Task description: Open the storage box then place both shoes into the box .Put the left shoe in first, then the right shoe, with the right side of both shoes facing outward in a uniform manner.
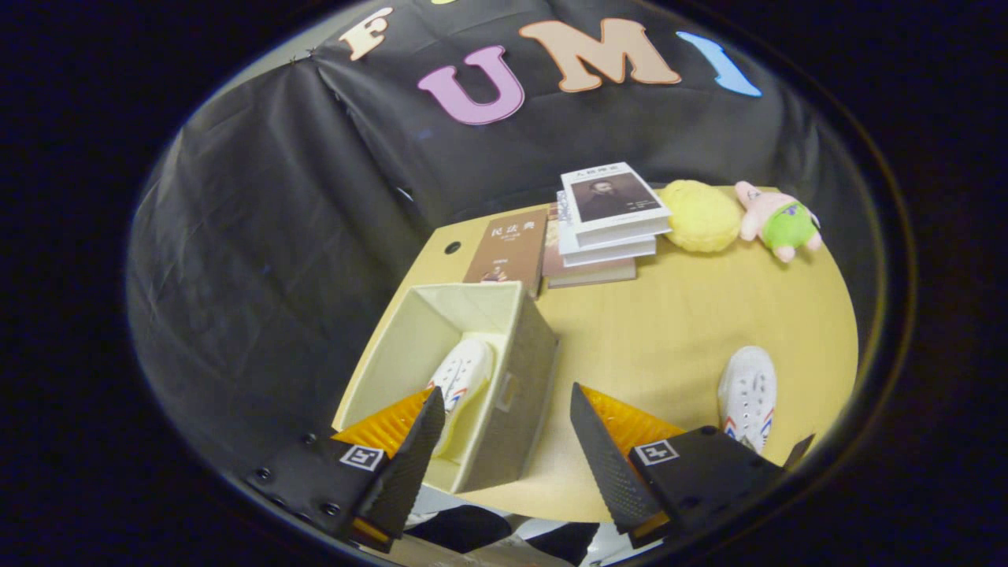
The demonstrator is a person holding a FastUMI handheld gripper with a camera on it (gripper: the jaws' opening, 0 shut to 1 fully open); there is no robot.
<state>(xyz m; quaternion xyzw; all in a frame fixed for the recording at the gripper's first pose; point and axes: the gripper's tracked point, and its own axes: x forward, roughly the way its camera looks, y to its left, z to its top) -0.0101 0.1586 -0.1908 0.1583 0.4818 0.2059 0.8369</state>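
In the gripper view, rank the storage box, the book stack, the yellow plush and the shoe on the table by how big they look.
1. storage box, between the open tongs
2. book stack
3. yellow plush and shoe on the table: look alike; the shoe is nearer and partly hidden, so unranked.

We see a cream storage box [504,378] on a pale wood tabletop [669,331], white shoes with red and blue stripes, one in the box [465,376] and one outside [746,398], a yellow cushion [699,216], a pink and green plush toy [778,220], and a brown book [508,248].
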